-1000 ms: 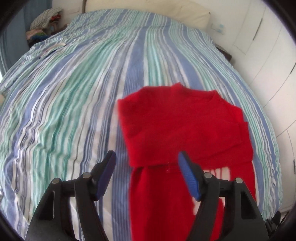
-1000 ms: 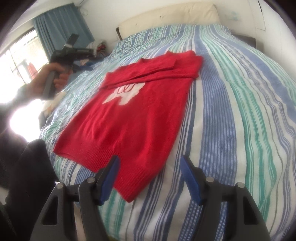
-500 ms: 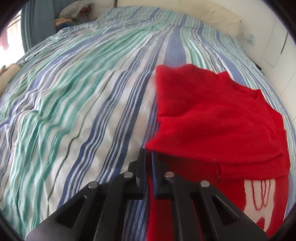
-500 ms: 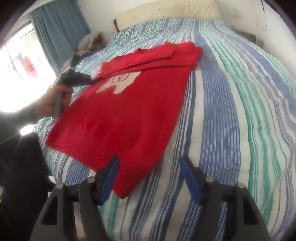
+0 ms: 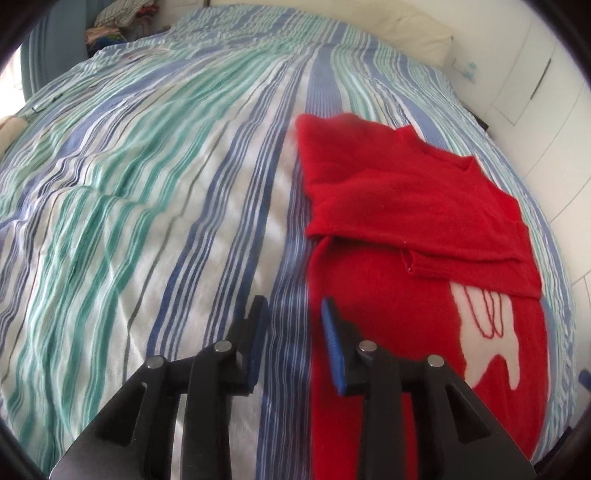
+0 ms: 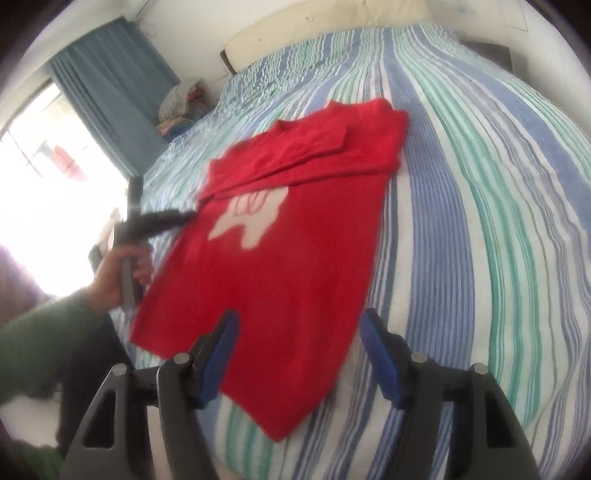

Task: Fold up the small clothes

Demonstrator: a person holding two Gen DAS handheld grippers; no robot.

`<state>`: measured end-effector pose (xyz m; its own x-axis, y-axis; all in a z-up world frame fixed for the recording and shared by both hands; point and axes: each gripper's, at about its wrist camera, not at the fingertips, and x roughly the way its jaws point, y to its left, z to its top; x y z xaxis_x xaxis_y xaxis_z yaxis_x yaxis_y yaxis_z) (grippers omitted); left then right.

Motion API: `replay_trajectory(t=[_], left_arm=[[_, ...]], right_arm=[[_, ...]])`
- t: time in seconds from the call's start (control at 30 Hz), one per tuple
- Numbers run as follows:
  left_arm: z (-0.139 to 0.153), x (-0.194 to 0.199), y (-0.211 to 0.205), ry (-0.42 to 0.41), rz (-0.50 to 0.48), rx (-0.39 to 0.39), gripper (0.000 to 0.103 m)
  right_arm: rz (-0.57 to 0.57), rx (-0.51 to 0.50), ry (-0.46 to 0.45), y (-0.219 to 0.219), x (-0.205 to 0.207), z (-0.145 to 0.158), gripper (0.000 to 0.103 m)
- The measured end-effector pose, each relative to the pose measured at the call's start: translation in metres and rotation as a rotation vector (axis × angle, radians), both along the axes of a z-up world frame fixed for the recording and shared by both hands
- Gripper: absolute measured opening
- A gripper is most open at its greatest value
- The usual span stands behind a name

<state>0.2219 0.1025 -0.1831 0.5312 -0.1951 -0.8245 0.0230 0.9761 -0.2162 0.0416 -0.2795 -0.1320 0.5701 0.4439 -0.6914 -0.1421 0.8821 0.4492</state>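
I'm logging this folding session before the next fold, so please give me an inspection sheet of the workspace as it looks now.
Surface: striped bedspread, blue, green and white, lightly rumpled.
Job's things: red sweater lying flat, sleeves folded across the chest, white motif showing.
Clutter: pile of clothes past the bed's far corner.
Grippers: left gripper at the sweater's side edge, jaws opening, only bedspread between them; right gripper open above the hem corner, holding nothing.
Cables: nothing seen.
Surroundings: blue curtain, bright window, cream headboard, white cupboard doors.
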Motion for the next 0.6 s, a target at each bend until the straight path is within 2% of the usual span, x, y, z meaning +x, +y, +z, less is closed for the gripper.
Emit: replay_trajectory(t=[0.07, 0.17, 0.3, 0.33, 0.4, 0.47, 0.53, 0.57, 0.6], left_arm=[[0.003, -0.014, 0.008, 0.002, -0.007, -0.029, 0.038], [0.001, -0.032, 0.021, -0.004, 0.002, -0.098, 0.04], [-0.017, -0.057, 0.038, -0.042, 0.021, -0.154, 0.04], [-0.02, -0.056, 0.042, -0.024, 0.038, -0.18, 0.04], [-0.017, -0.055, 0.047, -0.04, 0.05, -0.22, 0.042], [-0.017, -0.053, 0.049, -0.052, 0.045, -0.209, 0.044], [-0.02, -0.05, 0.052, -0.044, 0.053, -0.227, 0.043], [-0.021, -0.05, 0.055, -0.042, 0.061, -0.24, 0.043], [-0.021, -0.05, 0.056, -0.045, 0.068, -0.246, 0.043]], right_arm=[[-0.032, 0.116, 0.018, -0.008, 0.041, 0.017, 0.067], [-0.085, 0.283, 0.086, -0.012, 0.115, 0.014, 0.065], [-0.173, 0.366, 0.17, -0.004, 0.198, -0.023, 0.053], [-0.218, 0.366, 0.192, -0.004, 0.21, -0.032, 0.053], [-0.31, 0.392, 0.236, -0.006, 0.227, -0.05, 0.053], [-0.386, 0.431, 0.254, -0.008, 0.234, -0.062, 0.053], [-0.419, 0.427, 0.247, -0.008, 0.24, -0.068, 0.034], [-0.422, 0.407, 0.24, -0.006, 0.24, -0.067, 0.006], [-0.422, 0.379, 0.233, -0.003, 0.239, -0.064, 0.005]])
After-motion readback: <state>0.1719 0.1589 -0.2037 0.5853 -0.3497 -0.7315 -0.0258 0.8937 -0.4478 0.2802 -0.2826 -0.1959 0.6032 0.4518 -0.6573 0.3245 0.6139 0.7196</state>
